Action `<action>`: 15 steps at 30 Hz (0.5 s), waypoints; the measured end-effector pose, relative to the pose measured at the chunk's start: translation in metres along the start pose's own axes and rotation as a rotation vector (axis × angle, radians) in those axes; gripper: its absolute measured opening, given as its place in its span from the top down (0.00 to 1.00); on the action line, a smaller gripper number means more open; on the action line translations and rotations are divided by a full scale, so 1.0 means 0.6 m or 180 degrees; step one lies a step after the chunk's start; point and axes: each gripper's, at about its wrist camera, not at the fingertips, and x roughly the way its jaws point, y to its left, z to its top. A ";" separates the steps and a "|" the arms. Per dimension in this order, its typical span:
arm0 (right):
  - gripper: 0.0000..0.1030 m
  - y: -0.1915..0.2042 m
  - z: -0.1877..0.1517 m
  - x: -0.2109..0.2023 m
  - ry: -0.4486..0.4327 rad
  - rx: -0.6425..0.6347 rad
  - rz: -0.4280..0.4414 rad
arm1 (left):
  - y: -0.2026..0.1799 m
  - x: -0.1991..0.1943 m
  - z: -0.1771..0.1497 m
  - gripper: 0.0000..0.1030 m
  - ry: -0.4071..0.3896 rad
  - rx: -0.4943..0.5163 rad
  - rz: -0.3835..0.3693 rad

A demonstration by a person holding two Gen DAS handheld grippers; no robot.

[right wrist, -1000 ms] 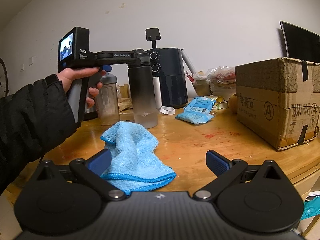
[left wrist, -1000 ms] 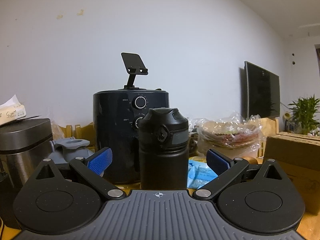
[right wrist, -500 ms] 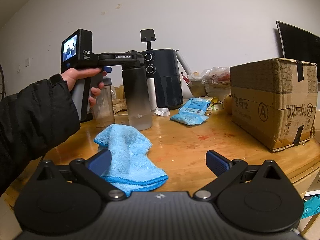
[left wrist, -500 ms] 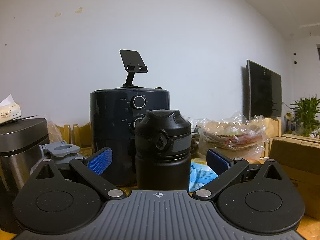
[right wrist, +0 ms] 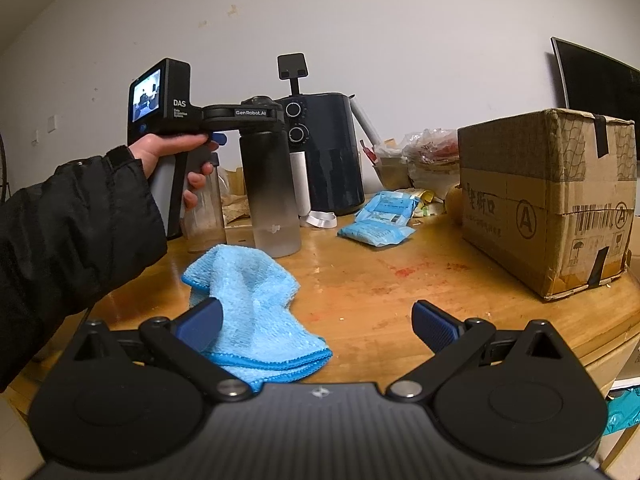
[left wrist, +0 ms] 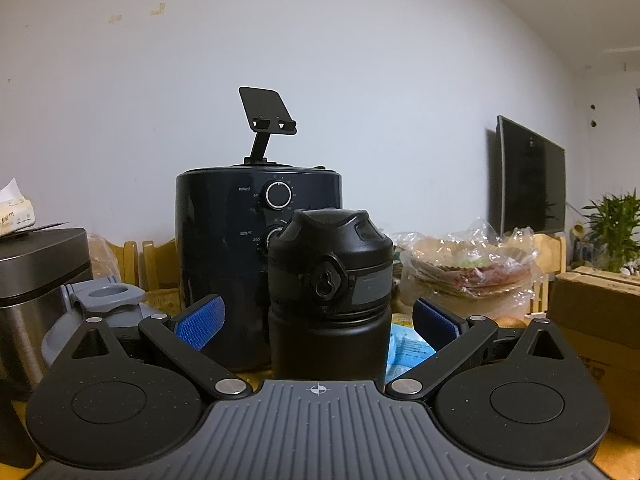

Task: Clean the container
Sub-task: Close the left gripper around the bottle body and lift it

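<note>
A tall bottle [right wrist: 270,192] with a black lid, dark top and frosted clear base stands upright on the wooden table [right wrist: 400,280]. In the left wrist view its lid [left wrist: 330,268] sits between my open blue pads, apart from both. My left gripper [left wrist: 318,318] is open around the bottle's neck; it also shows in the right wrist view [right wrist: 240,120]. A light blue cloth [right wrist: 248,300] lies crumpled in front of the bottle. My right gripper [right wrist: 316,322] is open and empty, low over the table, its left pad above the cloth.
A black air fryer [right wrist: 328,152] with a phone stand stands behind the bottle. A cardboard box [right wrist: 552,200] is at the right. Blue packets [right wrist: 380,224], a clear bottle [right wrist: 204,208], bagged items [left wrist: 468,268], and a steel bin [left wrist: 36,288] crowd the back.
My left gripper has closed in on the bottle at lid height, so the lid looks larger between the pads. My right gripper has shifted slightly; its jaws stay open.
</note>
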 end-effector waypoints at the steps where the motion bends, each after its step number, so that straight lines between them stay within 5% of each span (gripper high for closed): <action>1: 0.00 0.000 0.000 0.000 0.0002 -0.0001 -0.0002 | 0.000 0.001 0.001 0.00 -0.0006 0.0004 0.0003; 15: 0.00 0.000 -0.002 0.001 0.0027 0.0016 -0.0036 | -0.005 0.026 0.012 0.00 -0.0014 0.0011 0.0007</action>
